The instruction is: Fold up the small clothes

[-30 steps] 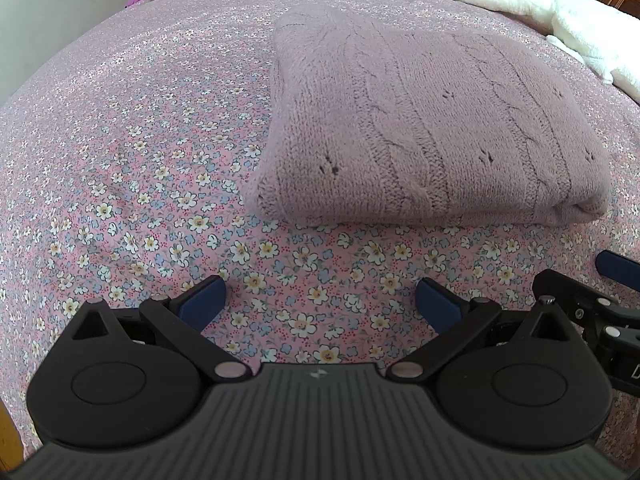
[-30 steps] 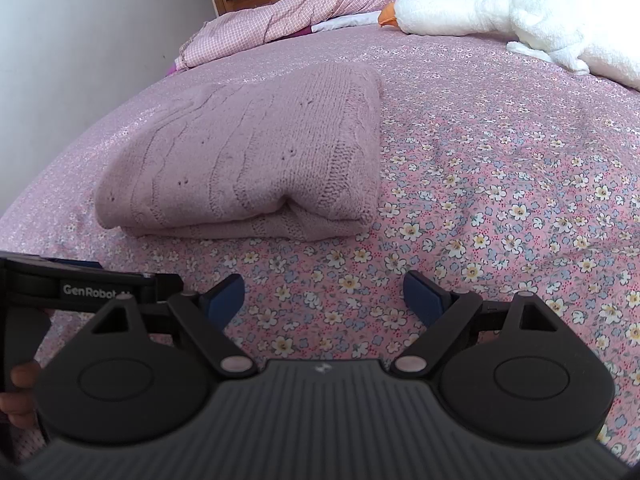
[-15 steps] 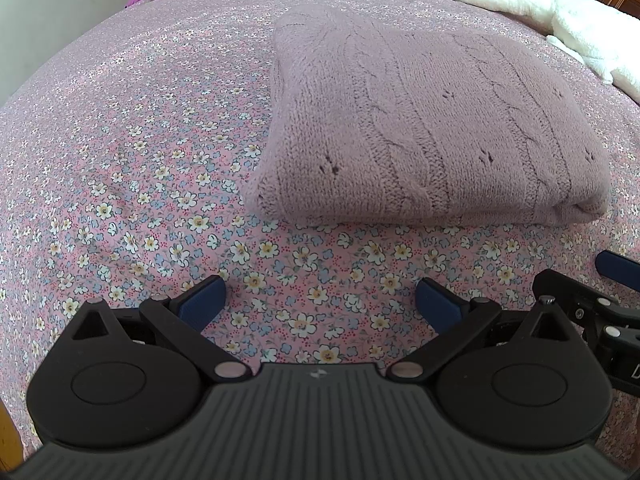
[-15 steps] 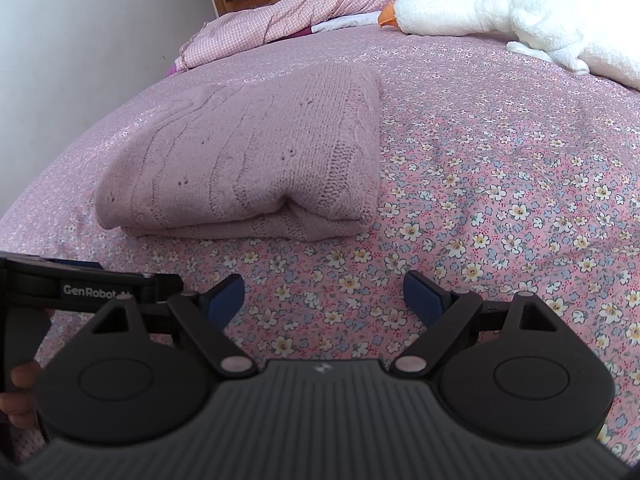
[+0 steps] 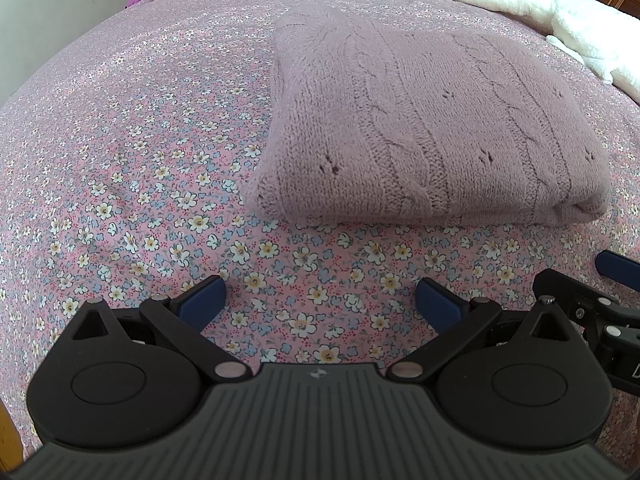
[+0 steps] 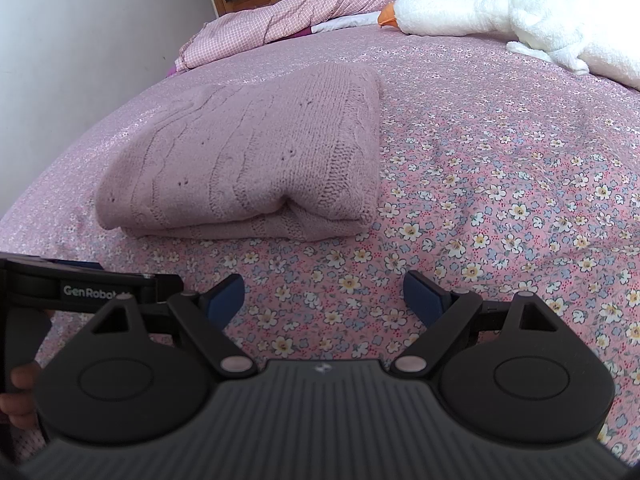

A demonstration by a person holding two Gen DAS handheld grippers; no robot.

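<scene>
While your left gripper (image 5: 320, 300) hangs wide open and empty, the mauve cable-knit sweater (image 5: 432, 128) sits folded into a chunky rectangle on the pink floral bedsheet (image 5: 120, 152) ahead; your right gripper (image 6: 324, 296) gapes wide too, nothing held.

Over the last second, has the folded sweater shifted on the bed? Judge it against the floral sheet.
No. The folded sweater sits at the same place on the floral sheet, its near edge on the same flowers, in both views.
</scene>
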